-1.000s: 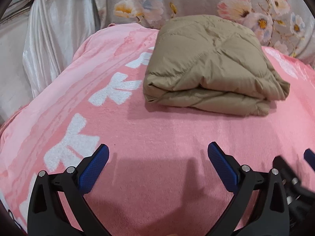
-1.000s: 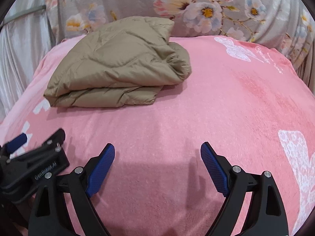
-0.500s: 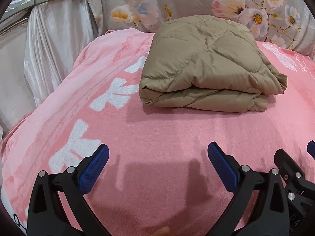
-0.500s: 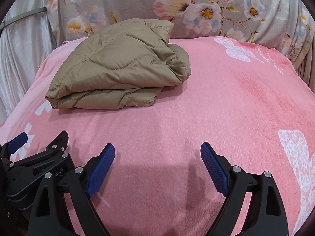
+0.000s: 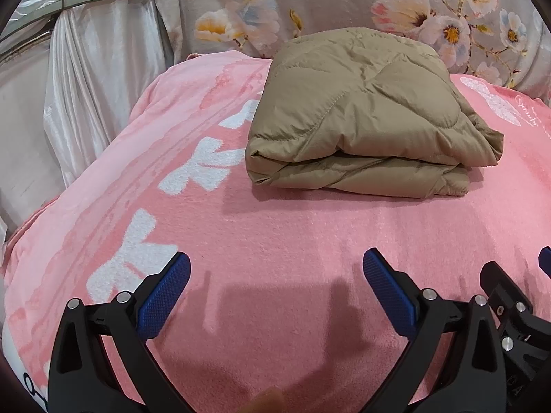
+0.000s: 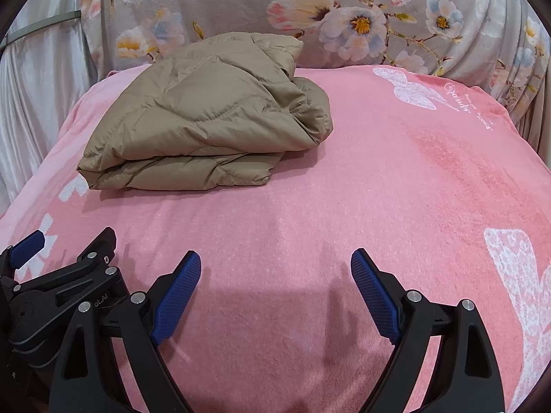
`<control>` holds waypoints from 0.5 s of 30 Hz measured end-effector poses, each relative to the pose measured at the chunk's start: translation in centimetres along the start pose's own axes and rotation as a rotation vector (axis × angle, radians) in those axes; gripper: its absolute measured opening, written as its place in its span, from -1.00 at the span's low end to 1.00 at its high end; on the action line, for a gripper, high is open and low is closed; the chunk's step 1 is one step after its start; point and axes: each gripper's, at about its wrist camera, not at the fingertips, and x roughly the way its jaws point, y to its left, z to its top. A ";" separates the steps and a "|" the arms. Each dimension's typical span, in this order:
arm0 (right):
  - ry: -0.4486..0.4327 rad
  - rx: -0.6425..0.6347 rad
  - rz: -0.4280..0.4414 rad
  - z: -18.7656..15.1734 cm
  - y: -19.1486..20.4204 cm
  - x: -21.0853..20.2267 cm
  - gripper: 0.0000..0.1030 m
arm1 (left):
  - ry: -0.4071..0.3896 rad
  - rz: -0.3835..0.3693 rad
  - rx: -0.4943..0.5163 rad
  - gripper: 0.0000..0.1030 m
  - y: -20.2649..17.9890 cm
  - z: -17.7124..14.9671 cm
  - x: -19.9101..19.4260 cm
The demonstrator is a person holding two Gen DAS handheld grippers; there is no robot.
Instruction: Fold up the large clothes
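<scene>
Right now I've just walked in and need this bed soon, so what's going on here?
A person is folding clothes with two handheld grippers. The tan quilted puffer jacket already lies folded in a thick bundle on the pink fleece blanket, near the grey floral cushion. Neither tool is touching it: the left gripper and the right gripper both hover over bare blanket in front of the jacket, jaws wide open and empty.

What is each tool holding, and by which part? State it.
Nothing is held. The left tool and right tool are both open over the pink blanket, apart from the folded tan quilted jacket.
</scene>
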 end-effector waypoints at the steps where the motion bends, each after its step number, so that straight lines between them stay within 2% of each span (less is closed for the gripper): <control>1: 0.000 0.000 0.001 0.0 0.0 0.0 0.68 | -0.001 -0.001 0.000 0.89 0.0 0.0 0.0; 15: -0.003 -0.001 -0.001 0.0 -0.1 -0.2 0.68 | -0.003 0.000 -0.001 0.89 0.0 0.0 -0.1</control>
